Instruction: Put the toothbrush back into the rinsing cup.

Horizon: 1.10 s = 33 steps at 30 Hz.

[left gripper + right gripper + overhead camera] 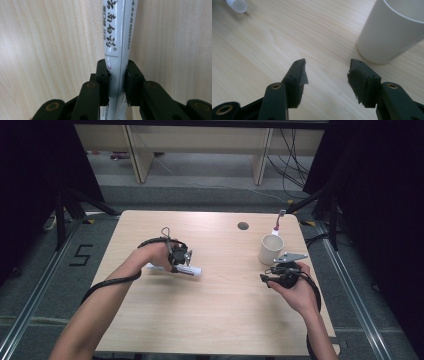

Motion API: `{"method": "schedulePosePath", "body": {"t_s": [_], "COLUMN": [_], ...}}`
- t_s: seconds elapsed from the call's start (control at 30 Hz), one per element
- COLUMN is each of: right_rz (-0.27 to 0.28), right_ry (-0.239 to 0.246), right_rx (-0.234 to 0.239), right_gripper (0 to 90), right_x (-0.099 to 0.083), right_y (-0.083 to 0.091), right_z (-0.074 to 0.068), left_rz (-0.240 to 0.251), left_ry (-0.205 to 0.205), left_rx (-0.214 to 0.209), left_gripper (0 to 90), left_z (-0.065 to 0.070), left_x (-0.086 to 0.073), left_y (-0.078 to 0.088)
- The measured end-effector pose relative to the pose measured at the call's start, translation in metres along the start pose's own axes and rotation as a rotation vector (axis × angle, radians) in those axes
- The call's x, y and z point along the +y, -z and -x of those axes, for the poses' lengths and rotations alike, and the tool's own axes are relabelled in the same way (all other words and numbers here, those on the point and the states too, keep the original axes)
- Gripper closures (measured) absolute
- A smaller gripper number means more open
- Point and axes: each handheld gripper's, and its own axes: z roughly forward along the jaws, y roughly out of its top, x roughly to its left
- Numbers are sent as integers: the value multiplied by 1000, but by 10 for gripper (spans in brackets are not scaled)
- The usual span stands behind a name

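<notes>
Two grippers at a wooden table (215,315). My left gripper (117,83) has its pads clamped on a white tube (117,37) that lies flat left of centre. My right gripper (327,75) hovers empty, jaws apart, just beside a white cup (387,32) with a toothbrush (278,221) standing in it. I judge the grasp made; next comes lifting the tube, keeping it level. Nothing lies between tube and cup.

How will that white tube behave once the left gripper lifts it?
The white tube looks glossy, so it may slip. The left gripper pinches it near one end, so the long free part could sag or swing. Its walls seem dented at the pads, likely soft.
</notes>
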Motion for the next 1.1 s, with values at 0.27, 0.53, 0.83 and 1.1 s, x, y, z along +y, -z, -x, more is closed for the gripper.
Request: {"method": "schedulePosePath", "body": {"t_s": [0.27, 0.53, 0.83, 1.1], "right_rz": [40, 183, 215, 199], "right_ry": [143, 302, 366, 388], "right_rx": [132, 284, 379, 425], "right_gripper": [464, 426, 390, 379], "right_x": [5, 20, 31, 37], "right_y": [-5, -21, -47, -62], "right_z": [-21, -60, -94, -112], "left_rz": [26, 62, 81, 104], "left_ry": [2, -18, -46, -54], "left_rx": [-2, -11, -24, -40], "left_gripper": [756, 756, 757, 757], "left_z": [19, 39, 47, 49], "left_x": [8, 25, 38, 47], "left_y": [19, 33, 37, 39]}}
